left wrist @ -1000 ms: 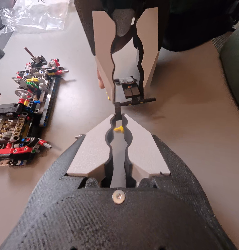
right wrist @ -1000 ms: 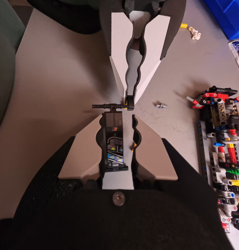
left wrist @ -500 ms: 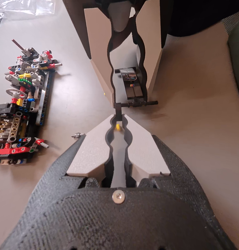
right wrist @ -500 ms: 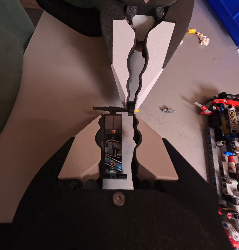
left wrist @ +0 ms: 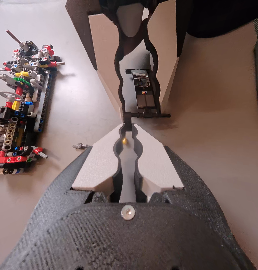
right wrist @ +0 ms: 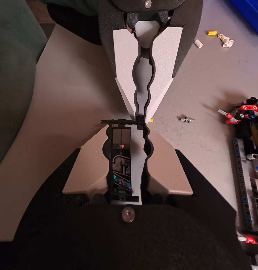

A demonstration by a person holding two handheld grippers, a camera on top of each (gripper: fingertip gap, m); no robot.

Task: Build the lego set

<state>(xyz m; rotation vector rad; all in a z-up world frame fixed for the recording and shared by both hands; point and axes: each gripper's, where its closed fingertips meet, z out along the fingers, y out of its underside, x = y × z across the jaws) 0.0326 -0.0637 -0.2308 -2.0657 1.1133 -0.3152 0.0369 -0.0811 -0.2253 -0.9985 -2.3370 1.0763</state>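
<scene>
My left gripper [left wrist: 127,124] is shut on a small black connector [left wrist: 127,119] that sits on the end of a thin black axle [left wrist: 151,115]. The axle runs through clips at the front end of a long black panel with a shiny sticker [right wrist: 121,160]. My right gripper [right wrist: 126,128] is shut on that panel, which lies lengthwise between its fingers. The two grippers face each other tip to tip, just above the table. The left gripper also shows in the right wrist view [right wrist: 140,118], and the right gripper in the left wrist view [left wrist: 141,112].
The part-built chassis [left wrist: 22,102] lies left of my left gripper and shows in the right wrist view [right wrist: 250,146]. A small grey pin [left wrist: 80,145] and a yellow piece [right wrist: 151,120] lie near the tips. Loose small parts [right wrist: 226,40] and a blue bin [right wrist: 250,17] lie far right. A green seat [right wrist: 11,73] borders the table. My two grippers' fingertips are within a few centimetres of each other.
The two grippers have drawn a little closer together, each still holding its part. The connector stays on the axle's end.
</scene>
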